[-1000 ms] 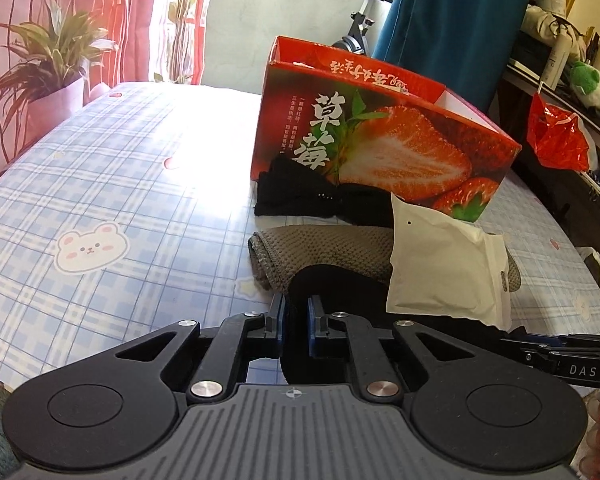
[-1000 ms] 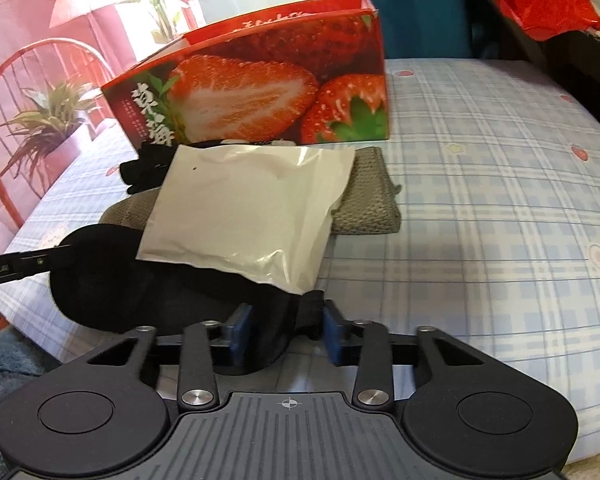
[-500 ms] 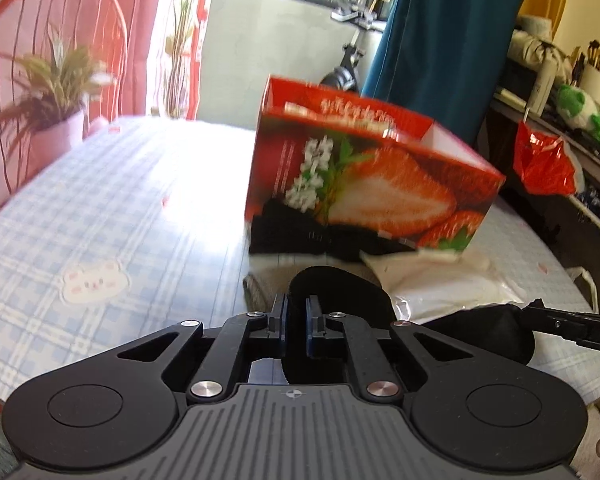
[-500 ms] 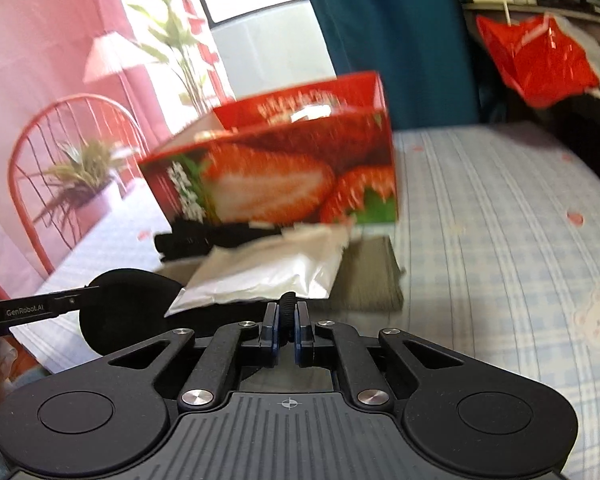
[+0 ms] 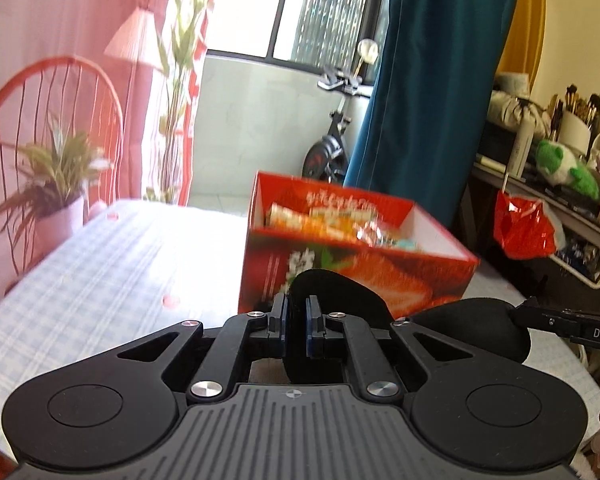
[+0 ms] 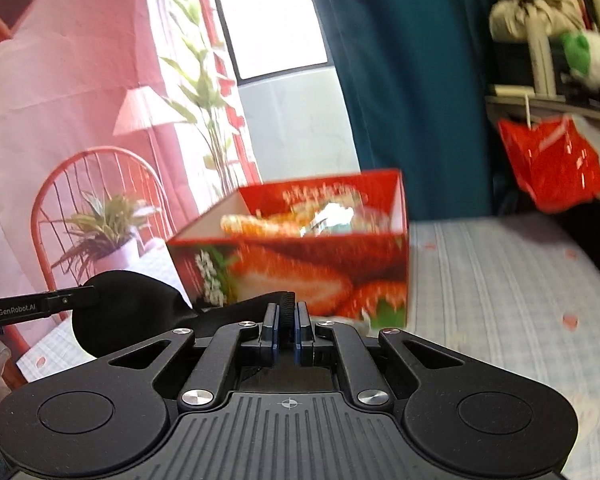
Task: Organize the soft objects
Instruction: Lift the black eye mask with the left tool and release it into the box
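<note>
A: What is each hand-held gripper holding?

B: Left hand-held gripper [image 5: 296,330] and right hand-held gripper [image 6: 287,330] are pinching a limp, light black padded eye mask [image 5: 340,296] by its ends, sagging before the red strawberry-printed cardboard box [image 5: 360,256].

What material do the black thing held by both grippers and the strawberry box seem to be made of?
Black thing: probably soft matte fabric or foam; it sags and bends between the two grips, and no weave is visible. Strawberry box: likely printed cardboard, with thin straight walls that are plain white inside.
</note>
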Motion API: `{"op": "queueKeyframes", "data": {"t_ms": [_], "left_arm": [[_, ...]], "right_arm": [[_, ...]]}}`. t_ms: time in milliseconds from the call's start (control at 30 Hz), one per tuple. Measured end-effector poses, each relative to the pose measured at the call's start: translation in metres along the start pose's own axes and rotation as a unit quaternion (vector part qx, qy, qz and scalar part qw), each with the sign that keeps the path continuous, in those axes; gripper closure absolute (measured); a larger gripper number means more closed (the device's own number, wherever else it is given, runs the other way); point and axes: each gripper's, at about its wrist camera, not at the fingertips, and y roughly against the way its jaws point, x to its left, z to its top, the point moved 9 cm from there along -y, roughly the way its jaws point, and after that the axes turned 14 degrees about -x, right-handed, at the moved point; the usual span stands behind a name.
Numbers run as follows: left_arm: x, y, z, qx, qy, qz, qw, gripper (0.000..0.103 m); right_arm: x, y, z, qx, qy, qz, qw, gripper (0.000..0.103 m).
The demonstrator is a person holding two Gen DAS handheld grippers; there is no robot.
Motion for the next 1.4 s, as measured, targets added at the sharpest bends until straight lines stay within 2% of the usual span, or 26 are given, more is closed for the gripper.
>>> {"op": "queueKeyframes", "data": {"t_ms": [133,400,667,833,933,1100,1400], "left_arm": [[-0.004,-0.009,0.019,-0.022,-0.001,-0.005,0.9997,0.094],[-0.009,-0.044,0.048,-0.040,0.000,-0.006,0.9992,0.094],[-0.013,-0.094,0.082,-0.063,-0.033,0.009,0.9974,0.094],[-0.013,-0.133,0.093,-0.045,-0.022,0.008,0.9987,0.094],[-0.012,-0.151,0.091,-0.030,-0.025,0.011,0.9992,0.094],[-0.011,-0.172,0.070,0.007,-0.036,0.013,0.9993,0.094],[-0.008,-0.193,0.031,0.064,-0.040,0.006,0.9972,0.094]], "right_arm": [[-0.002,-0.007,0.025,-0.024,0.005,-0.001,1.000,0.097],[-0.002,-0.035,0.057,-0.039,0.046,0.001,0.998,0.097],[-0.011,-0.084,0.089,-0.056,0.084,-0.014,0.995,0.097],[-0.013,-0.118,0.101,-0.064,0.100,-0.028,0.993,0.096],[-0.018,-0.139,0.098,-0.055,0.096,-0.033,0.993,0.097],[-0.029,-0.165,0.078,-0.026,0.097,-0.044,0.994,0.097],[-0.047,-0.182,0.039,0.015,0.114,-0.064,0.991,0.096]]}}
